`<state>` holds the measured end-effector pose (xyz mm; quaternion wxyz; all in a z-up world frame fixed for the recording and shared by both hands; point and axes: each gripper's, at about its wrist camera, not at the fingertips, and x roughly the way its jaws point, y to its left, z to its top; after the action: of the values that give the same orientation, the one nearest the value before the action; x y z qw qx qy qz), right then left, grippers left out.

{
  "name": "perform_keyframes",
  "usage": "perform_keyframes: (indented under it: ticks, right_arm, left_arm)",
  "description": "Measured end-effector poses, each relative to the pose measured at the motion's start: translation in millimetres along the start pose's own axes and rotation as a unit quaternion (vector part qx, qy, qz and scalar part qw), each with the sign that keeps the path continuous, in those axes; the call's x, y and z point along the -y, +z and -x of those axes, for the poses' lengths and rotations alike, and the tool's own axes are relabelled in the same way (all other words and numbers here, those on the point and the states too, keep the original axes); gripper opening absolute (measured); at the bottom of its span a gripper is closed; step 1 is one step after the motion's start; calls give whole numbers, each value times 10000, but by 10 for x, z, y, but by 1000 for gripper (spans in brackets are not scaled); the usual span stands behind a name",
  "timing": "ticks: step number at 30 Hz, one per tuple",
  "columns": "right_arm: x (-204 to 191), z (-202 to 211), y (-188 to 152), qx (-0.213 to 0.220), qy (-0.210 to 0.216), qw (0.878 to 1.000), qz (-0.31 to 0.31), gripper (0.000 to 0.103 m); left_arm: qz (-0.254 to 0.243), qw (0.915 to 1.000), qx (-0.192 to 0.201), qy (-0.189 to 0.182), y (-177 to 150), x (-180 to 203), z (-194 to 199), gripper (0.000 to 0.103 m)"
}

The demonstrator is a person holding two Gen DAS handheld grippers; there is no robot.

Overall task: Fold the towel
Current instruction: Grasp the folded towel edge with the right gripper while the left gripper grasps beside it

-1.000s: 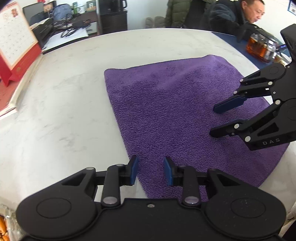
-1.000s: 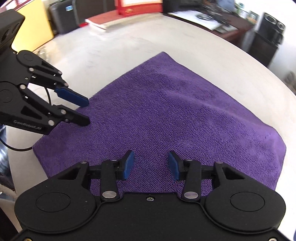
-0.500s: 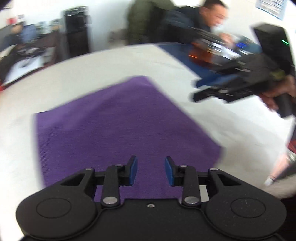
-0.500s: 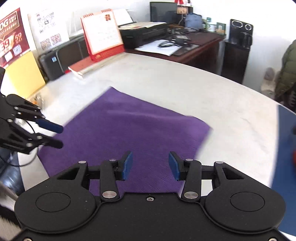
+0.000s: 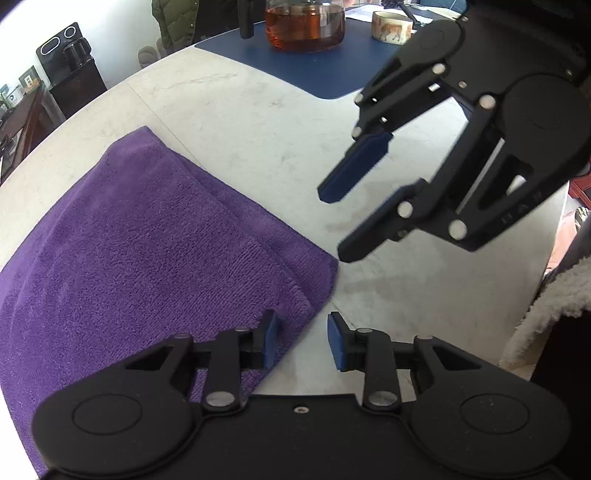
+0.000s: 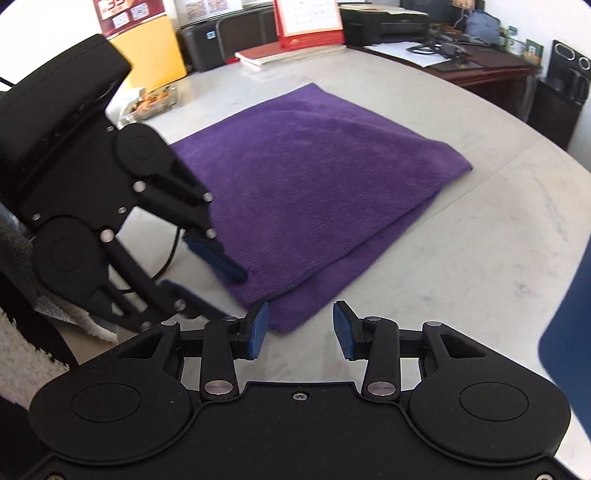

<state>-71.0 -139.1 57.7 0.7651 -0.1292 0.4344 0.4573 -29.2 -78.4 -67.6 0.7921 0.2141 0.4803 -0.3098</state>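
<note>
The purple towel (image 5: 147, 258) lies flat on the pale bench (image 5: 258, 110), already doubled over so that two layers show along one side and at the nearest corner, the upper layer set slightly back from the lower one. The left gripper (image 5: 302, 338) hovers at that corner with its jaws released and holding nothing; one blue pad sits above the cloth and the other above bare bench. The right gripper (image 6: 301, 328) is also spread wide and empty, poised just off the same corner over the bench surface. In the left wrist view the right gripper hangs above the bench beside the towel's edge, not touching it. Toward the far edge of the bench sit a blue mat (image 5: 314, 77) carrying a glass teapot (image 5: 304, 27) of amber tea, and near another edge a small dish of snacks (image 6: 149, 103). A fleecy sleeve (image 5: 546, 314) shows at the side.
</note>
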Motion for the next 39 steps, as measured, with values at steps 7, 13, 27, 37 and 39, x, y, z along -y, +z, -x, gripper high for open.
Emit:
perform_keyframes:
  ticks: [7, 13, 27, 37, 39]
  right_arm:
    - [-84, -25, 6, -20, -67, 9997, 241, 38]
    - [-233, -131, 46, -232, -265, 9983, 468, 30]
    - [-446, -478, 256, -649, -589, 9956, 321, 16]
    - [-324, -560, 330, -543, -618, 9966, -81, 16]
    - [-302, -558, 339, -519, -613, 9966, -161, 16]
  left_arm:
    - [277, 9995, 51, -146, 47, -210, 32, 27]
    - [560, 9977, 137, -364, 0, -414, 49, 27]
    - [938, 9883, 428, -1124, -157, -719, 210, 29]
    - [199, 9905, 308, -1322, -85, -611, 80, 33]
    - [68, 9923, 269, -1208, -59, -595, 52, 33]
